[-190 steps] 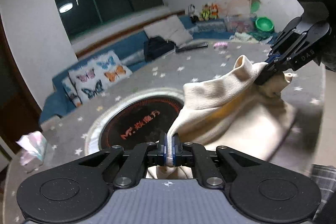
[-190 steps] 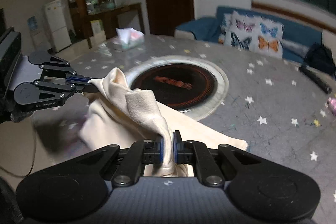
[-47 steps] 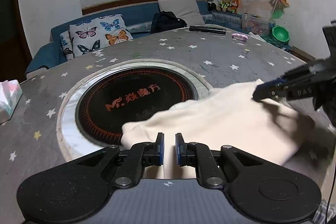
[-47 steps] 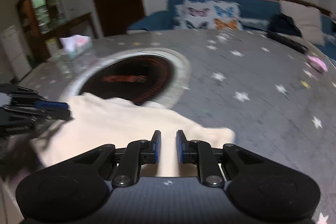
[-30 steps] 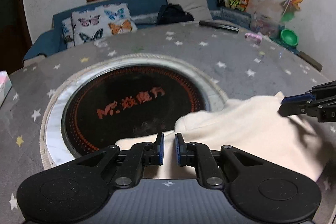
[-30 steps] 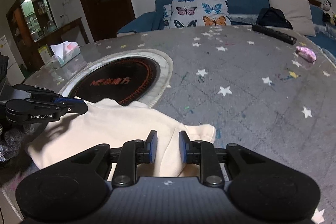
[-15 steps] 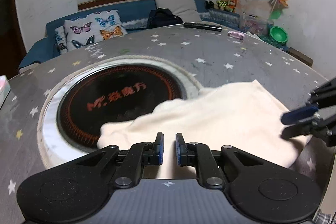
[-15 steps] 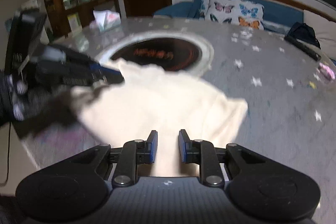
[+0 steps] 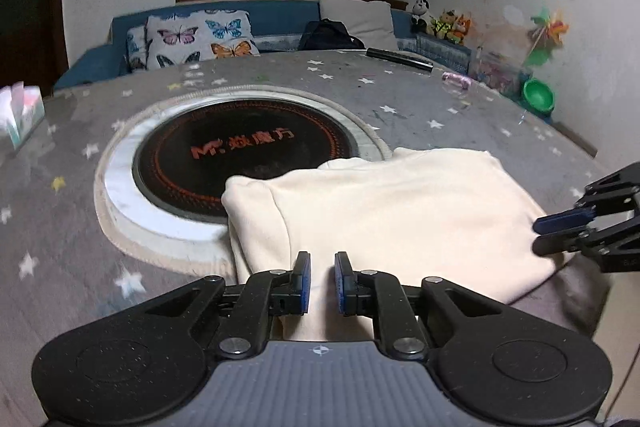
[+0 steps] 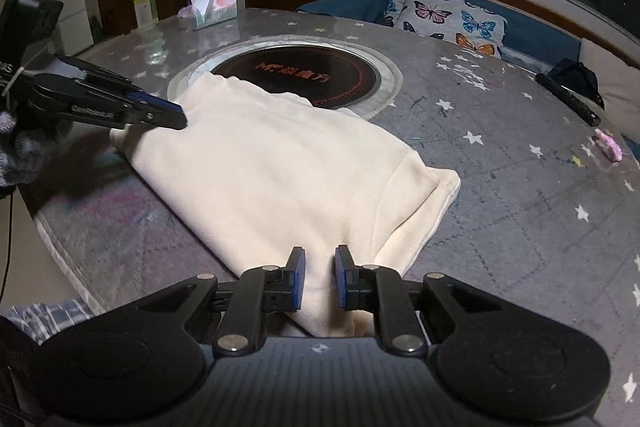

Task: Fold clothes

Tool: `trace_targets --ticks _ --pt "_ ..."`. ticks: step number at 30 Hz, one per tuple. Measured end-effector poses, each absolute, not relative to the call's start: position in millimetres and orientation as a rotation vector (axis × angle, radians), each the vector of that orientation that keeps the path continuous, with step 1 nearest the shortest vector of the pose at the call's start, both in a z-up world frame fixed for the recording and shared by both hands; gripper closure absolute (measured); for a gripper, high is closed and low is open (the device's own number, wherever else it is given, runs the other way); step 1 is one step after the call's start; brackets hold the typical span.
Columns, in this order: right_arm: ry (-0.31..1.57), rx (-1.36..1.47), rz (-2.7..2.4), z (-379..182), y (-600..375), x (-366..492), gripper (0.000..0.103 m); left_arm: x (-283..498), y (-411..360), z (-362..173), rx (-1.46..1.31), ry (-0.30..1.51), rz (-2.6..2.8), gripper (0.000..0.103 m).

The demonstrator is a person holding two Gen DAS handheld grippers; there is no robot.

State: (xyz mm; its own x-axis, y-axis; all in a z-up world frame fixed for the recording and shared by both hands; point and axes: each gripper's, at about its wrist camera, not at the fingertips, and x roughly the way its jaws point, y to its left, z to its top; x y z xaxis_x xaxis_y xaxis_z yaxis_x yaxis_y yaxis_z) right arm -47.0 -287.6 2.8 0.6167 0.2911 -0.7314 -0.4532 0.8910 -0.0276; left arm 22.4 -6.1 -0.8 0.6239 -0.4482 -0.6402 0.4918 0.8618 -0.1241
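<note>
A cream garment (image 9: pixel 392 211) lies folded flat on the grey star-patterned table (image 9: pixel 64 227), its far edge overlapping the round black cooktop (image 9: pixel 244 147). It also shows in the right wrist view (image 10: pixel 272 171). My left gripper (image 9: pixel 319 283) is open and empty, hovering over the garment's near edge. My right gripper (image 10: pixel 318 277) is open and empty over the garment's opposite near edge. In the left wrist view the right gripper (image 9: pixel 560 233) shows at the garment's right side. In the right wrist view the left gripper (image 10: pixel 172 117) shows at its left corner.
A tissue box (image 10: pixel 208 9) stands at the far side of the table. A black bar (image 9: pixel 400 59) and a small pink object (image 10: pixel 608 145) lie near the far edge. A blue sofa with butterfly cushions (image 9: pixel 192 43) is beyond. The table's near edge (image 10: pixel 60 247) is close.
The grippers held the garment up 6.3 s ago; they have let it go and it lies flat. Over the last second both open grippers shifted slightly above it.
</note>
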Motion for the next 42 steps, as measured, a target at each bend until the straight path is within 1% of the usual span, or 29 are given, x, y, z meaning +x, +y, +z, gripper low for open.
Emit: trace_targets --ticks 6,11,13,16,23,30,33,36,37,39,40,41,42 --pt "0.818 -0.254 0.412 4.7 -296.4 -50.5 0.089 3.3 -8.3 -2.8 -0.022 0.743 -0.569 0.089" --pt "0.824 -0.241 0.400 10.2 -301.5 -51.8 0.089 -4.0 -15.5 3.8 0.018 0.714 -0.581 0.088" --pt "0.808 -0.223 0.401 14.3 -300.9 -50.5 0.088 1.5 -14.6 7.7 0.020 0.702 -0.570 0.087" --pt "0.775 -0.192 0.404 20.2 -298.6 -45.6 0.087 14.0 -13.2 12.0 0.025 0.687 -0.542 0.081" --pt "0.734 -0.114 0.378 19.7 -287.9 -1.8 0.087 38.2 -22.4 11.1 0.056 0.698 -0.530 0.080" --pt "0.732 -0.067 0.340 4.6 -273.4 43.3 0.087 61.4 -41.1 10.3 0.080 0.711 -0.538 0.080" --pt "0.748 -0.069 0.326 -3.8 -271.3 49.3 0.087 72.7 -46.9 0.5 0.090 0.752 -0.522 0.080" --pt "0.738 -0.074 0.330 -0.5 -271.6 45.7 0.086 73.5 -48.3 -3.0 0.097 0.753 -0.519 0.080" --pt "0.734 -0.074 0.332 1.1 -271.8 44.2 0.086 72.9 -48.4 -2.7 0.097 0.752 -0.519 0.079" --pt "0.724 -0.077 0.345 5.4 -270.3 38.4 0.084 70.9 -47.7 -1.8 0.101 0.748 -0.515 0.073" --pt "0.719 -0.080 0.353 7.7 -269.0 35.1 0.080 69.7 -47.6 -0.8 0.103 0.744 -0.511 0.064" --pt "0.715 -0.086 0.366 10.5 -265.8 31.0 0.079 68.5 -47.5 0.1 0.106 0.740 -0.508 0.055" --pt "0.712 -0.091 0.377 12.0 -263.3 28.3 0.079 67.2 -47.4 1.1 0.108 0.736 -0.505 0.053"
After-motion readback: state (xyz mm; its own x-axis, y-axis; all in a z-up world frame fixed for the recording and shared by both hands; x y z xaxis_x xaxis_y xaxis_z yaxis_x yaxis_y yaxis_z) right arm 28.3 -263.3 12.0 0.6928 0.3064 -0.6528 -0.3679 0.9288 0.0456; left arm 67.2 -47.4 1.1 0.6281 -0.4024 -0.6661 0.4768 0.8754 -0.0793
